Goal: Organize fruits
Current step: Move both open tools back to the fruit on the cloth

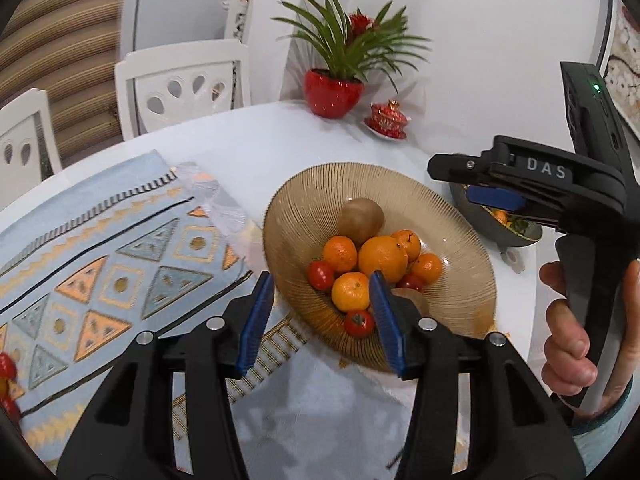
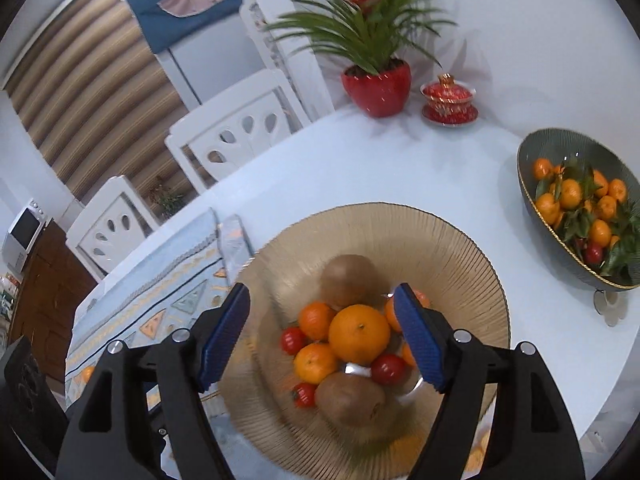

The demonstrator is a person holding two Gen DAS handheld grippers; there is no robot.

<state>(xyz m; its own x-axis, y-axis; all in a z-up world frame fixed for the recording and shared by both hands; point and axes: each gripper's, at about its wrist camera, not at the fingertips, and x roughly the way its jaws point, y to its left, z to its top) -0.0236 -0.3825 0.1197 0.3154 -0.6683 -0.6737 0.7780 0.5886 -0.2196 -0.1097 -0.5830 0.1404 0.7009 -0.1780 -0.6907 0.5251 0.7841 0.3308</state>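
both grippers hover above the ribbed amber glass bowl (image 2: 460,248) on the white tabletop (image 2: 400,168), likely so either can drop onto a fruit. the left gripper (image 1: 322,316) has its fingers apart and empty over the bowl's near rim, just above a small mandarin (image 1: 351,291). the right gripper (image 2: 322,336) also has its fingers spread wide and empty, framing the large orange (image 2: 359,334) in the pile of cherry tomatoes and brown kiwis. the dark green bowl of leafy mandarins (image 2: 576,208) sits well apart to the right, probably the sorting destination.
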